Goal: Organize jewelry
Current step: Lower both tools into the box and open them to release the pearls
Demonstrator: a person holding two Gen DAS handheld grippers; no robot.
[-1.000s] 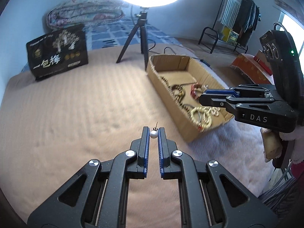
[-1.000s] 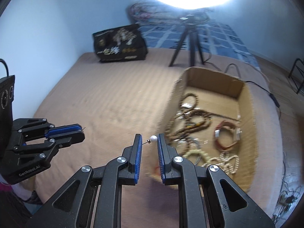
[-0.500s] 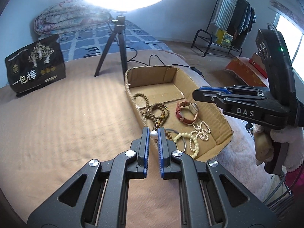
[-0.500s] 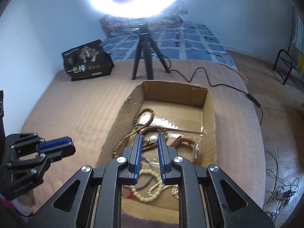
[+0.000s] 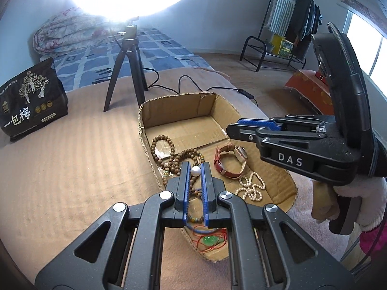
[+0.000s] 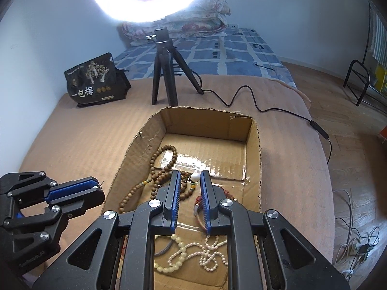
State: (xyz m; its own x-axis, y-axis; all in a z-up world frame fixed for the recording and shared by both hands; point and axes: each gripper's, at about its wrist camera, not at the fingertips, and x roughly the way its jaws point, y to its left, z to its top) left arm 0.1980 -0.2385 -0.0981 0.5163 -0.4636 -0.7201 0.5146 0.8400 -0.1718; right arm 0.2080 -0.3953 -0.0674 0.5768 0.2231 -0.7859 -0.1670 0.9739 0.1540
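Note:
My left gripper [image 5: 195,168] is shut on a white pearl earring [image 5: 195,170] and holds it above the near left part of the cardboard box [image 5: 179,101]. My right gripper [image 6: 191,176] is shut on a second white pearl earring [image 6: 195,176] above the middle of the box [image 6: 208,117]. In the box lie brown bead strands [image 5: 162,145], a red-strapped watch [image 5: 229,162], white pearl strands [image 6: 193,253] and a green pendant on red cord [image 5: 210,240]. The right gripper shows in the left wrist view [image 5: 232,128], the left in the right wrist view [image 6: 96,188].
The box sits on a tan bed cover [image 5: 60,169]. A black tripod [image 5: 125,67] with a ring light stands behind it, its cable [image 6: 266,106] trailing right. A black printed bag [image 5: 29,101] stands at the far left. A clothes rack [image 5: 285,24] is at the far right.
Both grippers have moved from over the bed cover to above the box, each still shut on its pearl earring. The box now fills more of both views.

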